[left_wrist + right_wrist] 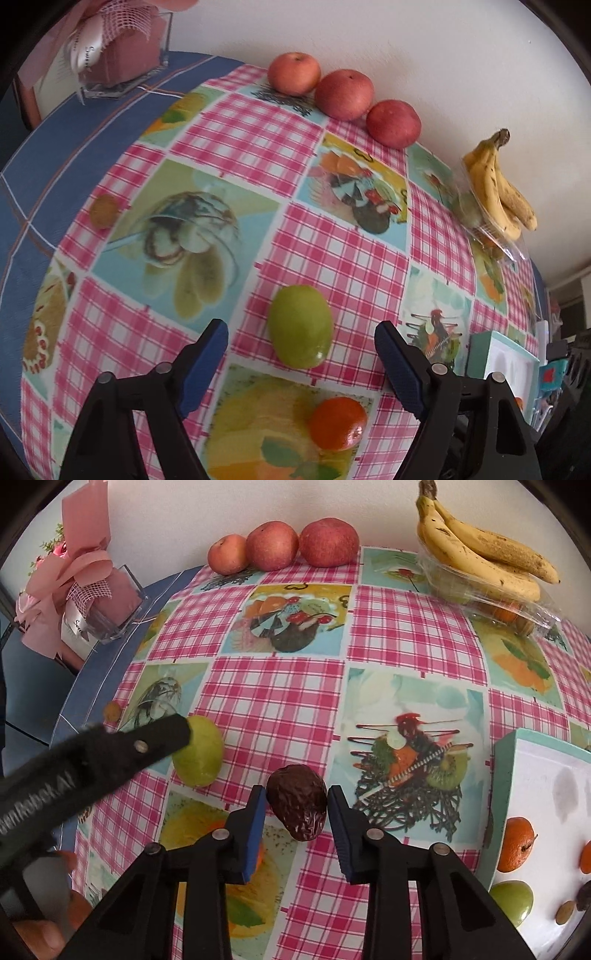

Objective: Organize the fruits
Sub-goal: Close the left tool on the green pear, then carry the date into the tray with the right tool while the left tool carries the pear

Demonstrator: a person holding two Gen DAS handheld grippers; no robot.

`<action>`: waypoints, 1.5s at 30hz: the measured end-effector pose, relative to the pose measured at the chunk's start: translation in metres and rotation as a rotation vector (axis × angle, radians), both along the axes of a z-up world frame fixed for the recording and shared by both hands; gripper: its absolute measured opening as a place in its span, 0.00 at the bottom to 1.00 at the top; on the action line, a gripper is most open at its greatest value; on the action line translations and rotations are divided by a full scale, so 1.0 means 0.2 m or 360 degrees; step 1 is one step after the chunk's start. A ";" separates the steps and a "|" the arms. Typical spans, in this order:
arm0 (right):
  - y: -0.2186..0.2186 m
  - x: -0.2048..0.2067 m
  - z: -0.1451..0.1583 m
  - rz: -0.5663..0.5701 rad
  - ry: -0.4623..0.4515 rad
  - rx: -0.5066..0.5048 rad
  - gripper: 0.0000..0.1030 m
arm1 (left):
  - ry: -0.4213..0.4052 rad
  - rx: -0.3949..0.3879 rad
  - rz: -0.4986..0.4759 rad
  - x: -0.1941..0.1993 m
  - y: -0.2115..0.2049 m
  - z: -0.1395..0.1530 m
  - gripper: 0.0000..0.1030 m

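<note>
My left gripper (301,341) is open, its jaws either side of a green fruit (300,326) lying on the checked tablecloth; an orange mandarin (338,424) lies just below it. In the right wrist view the left gripper's finger (110,751) reaches over the same green fruit (201,751). My right gripper (295,805) is shut on a dark wrinkled date (298,800), held above the cloth. A white tray (535,771) at the right holds a mandarin (515,843), a green fruit (511,901) and small dark pieces.
Three red apples (343,94) line the wall at the back. A bunch of bananas (498,184) lies on a clear plastic box (491,602) with fruit inside. A pink bouquet in a glass vase (107,605) stands at the back left. A small brown nut (103,210) lies near the cloth's left edge.
</note>
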State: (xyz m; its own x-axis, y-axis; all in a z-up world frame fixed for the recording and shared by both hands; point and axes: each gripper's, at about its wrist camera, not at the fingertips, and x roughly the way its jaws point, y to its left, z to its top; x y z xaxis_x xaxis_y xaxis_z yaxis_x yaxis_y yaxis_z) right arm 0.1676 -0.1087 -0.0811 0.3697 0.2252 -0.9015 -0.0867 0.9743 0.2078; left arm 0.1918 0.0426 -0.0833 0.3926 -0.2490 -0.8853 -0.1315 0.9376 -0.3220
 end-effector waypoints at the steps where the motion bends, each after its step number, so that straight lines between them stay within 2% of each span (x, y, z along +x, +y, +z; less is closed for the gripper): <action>1: -0.02 0.00 0.00 -0.0018 0.0003 0.0003 0.35 | 0.0001 -0.0003 -0.0005 0.00 -0.01 -0.01 0.75; 2: -0.04 0.00 0.00 -0.0039 0.0006 0.0006 0.35 | 0.0002 -0.0006 -0.0010 0.00 -0.01 -0.01 0.71; 10: -0.16 0.00 0.00 -0.0141 0.0028 0.0037 0.35 | -0.0007 -0.0031 -0.0019 0.01 -0.03 -0.03 0.69; 14: -0.15 0.00 0.00 -0.0137 0.0028 0.0033 0.35 | 0.0006 -0.0040 -0.0017 0.02 -0.04 -0.05 0.62; 16: -0.15 0.00 0.00 -0.0133 0.0028 0.0027 0.35 | 0.0019 -0.0032 -0.0015 0.02 -0.05 -0.07 0.56; 18: -0.15 0.00 0.00 -0.0134 0.0031 0.0028 0.35 | 0.0024 -0.0033 -0.0003 0.01 -0.05 -0.07 0.47; 21: -0.16 -0.01 0.01 -0.0139 0.0034 0.0031 0.35 | 0.0019 -0.0064 0.0028 0.02 -0.03 -0.08 0.42; 27: -0.15 0.00 0.00 -0.0134 0.0039 0.0021 0.34 | 0.0025 -0.0083 0.0044 0.01 -0.02 -0.07 0.41; 33: -0.14 0.00 0.02 -0.0137 0.0033 0.0038 0.34 | -0.0039 -0.0066 0.0064 -0.01 0.02 0.03 0.41; 45: -0.22 -0.04 0.27 -0.0196 -0.0137 0.0065 0.34 | -0.0164 0.0000 0.0039 -0.03 0.01 0.24 0.41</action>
State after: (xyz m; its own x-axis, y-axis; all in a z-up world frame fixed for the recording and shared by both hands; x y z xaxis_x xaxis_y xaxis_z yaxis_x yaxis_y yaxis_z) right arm 0.1596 -0.1525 -0.0272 0.4725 0.2089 -0.8562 0.0138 0.9696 0.2442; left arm 0.1864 0.0436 -0.0353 0.4876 -0.2385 -0.8399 -0.1203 0.9344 -0.3352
